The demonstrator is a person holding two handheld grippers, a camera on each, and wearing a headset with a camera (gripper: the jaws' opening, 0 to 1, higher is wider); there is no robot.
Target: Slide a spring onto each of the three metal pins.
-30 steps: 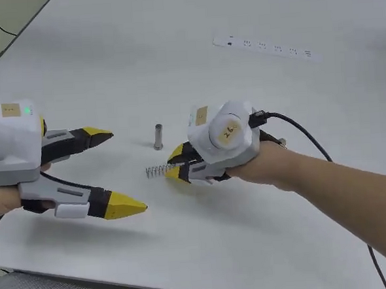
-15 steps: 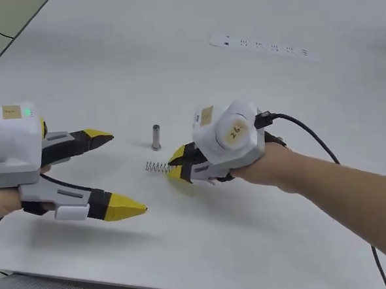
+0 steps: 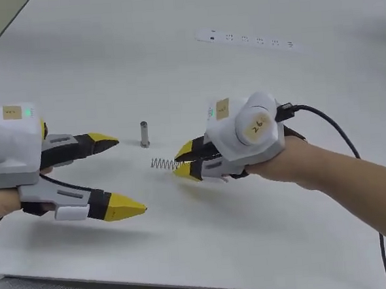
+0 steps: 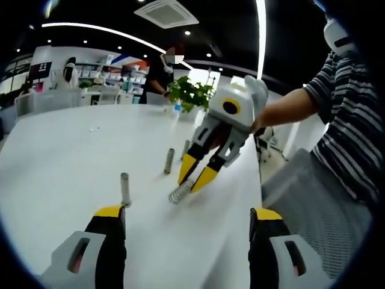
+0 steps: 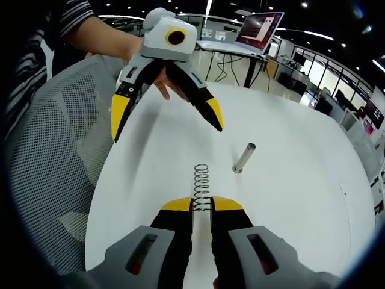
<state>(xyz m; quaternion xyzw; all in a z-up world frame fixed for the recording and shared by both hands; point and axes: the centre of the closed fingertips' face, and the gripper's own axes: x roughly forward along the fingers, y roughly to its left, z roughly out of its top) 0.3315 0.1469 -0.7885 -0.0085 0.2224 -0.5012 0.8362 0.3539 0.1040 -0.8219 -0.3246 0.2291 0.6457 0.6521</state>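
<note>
Head view: right tongs (image 3: pixel 183 161) clamp spring (image 3: pixel 161 163) near pin (image 3: pixel 144 134) mid table (image 3: pixel 251 246)

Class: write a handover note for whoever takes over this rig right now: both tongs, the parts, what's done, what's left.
Right tongs: shut on one end of the small coiled wire spring, low over the white table.
Left tongs: open, empty.
Nearest upright grey metal pin: bare, beyond the spring's free end.
Second pin and third pin stand farther off, in the left gripper view.
Done: spring gripped.
Left: slide it onto the bare pin; check the other two.
</note>
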